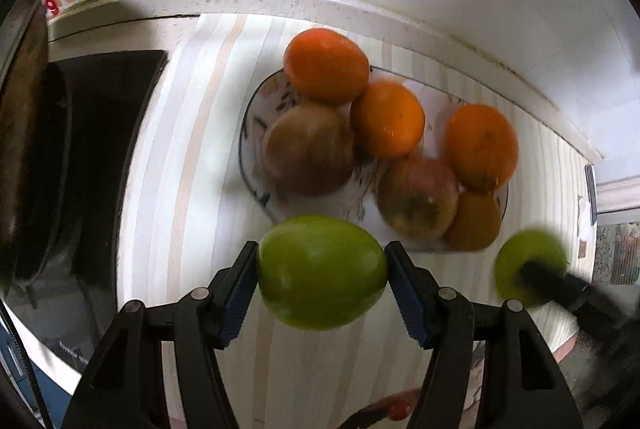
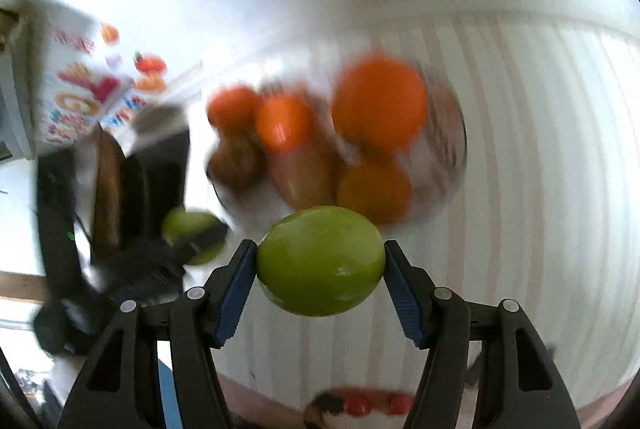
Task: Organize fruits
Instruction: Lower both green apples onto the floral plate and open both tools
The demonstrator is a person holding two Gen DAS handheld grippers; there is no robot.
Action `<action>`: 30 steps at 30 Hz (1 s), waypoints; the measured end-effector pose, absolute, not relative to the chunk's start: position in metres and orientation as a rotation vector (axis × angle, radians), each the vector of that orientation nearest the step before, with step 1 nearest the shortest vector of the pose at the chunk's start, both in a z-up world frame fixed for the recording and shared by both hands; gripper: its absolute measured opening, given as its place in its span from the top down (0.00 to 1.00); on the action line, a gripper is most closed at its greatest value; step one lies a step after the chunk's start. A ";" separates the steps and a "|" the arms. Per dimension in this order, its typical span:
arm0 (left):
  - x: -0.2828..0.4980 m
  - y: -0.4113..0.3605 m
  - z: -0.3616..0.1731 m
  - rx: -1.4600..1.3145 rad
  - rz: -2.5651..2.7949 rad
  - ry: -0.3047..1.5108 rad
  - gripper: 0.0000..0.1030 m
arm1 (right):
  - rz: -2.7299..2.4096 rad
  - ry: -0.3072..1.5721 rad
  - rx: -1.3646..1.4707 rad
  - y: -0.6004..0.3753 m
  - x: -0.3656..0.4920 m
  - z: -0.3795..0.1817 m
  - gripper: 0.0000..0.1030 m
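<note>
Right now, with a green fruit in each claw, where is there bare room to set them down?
The plate is crowded: four oranges and two brownish apples cover most of it. Bare striped tabletop lies between the plate and the dark tray on its left, and in front of the plate below the left claw. In the right wrist view, open tabletop also lies right of the plate.

The left gripper (image 1: 322, 271) holds a green apple (image 1: 320, 269) squeezed between its blue-padded fingers (image 1: 236, 299) above the striped counter (image 1: 192, 149). Just beyond it a patterned plate (image 1: 256, 117) carries four oranges (image 1: 326, 65) and two reddish-brown apples (image 1: 308, 149). At right, the right gripper (image 1: 532, 273) grips a second green apple (image 1: 520, 253), blurred, beside the plate.
</note>
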State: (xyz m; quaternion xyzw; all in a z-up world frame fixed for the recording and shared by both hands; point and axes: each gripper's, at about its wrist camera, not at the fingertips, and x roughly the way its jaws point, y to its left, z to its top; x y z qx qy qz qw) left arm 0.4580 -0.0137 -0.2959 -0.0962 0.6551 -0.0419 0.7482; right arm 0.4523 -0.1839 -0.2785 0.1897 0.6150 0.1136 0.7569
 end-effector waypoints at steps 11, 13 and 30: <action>0.482 -0.021 -0.317 -0.226 -0.108 1.488 0.41 | 0.264 1.360 0.119 -0.150 0.579 -0.277 0.36; 0.484 -0.027 -0.322 -0.221 -0.108 1.492 0.41 | 0.269 1.383 0.077 -0.143 0.587 -0.286 0.36; 0.489 -0.017 -0.330 -0.303 -0.065 1.512 0.40 | 0.282 1.518 0.000 -0.129 0.612 -0.325 0.25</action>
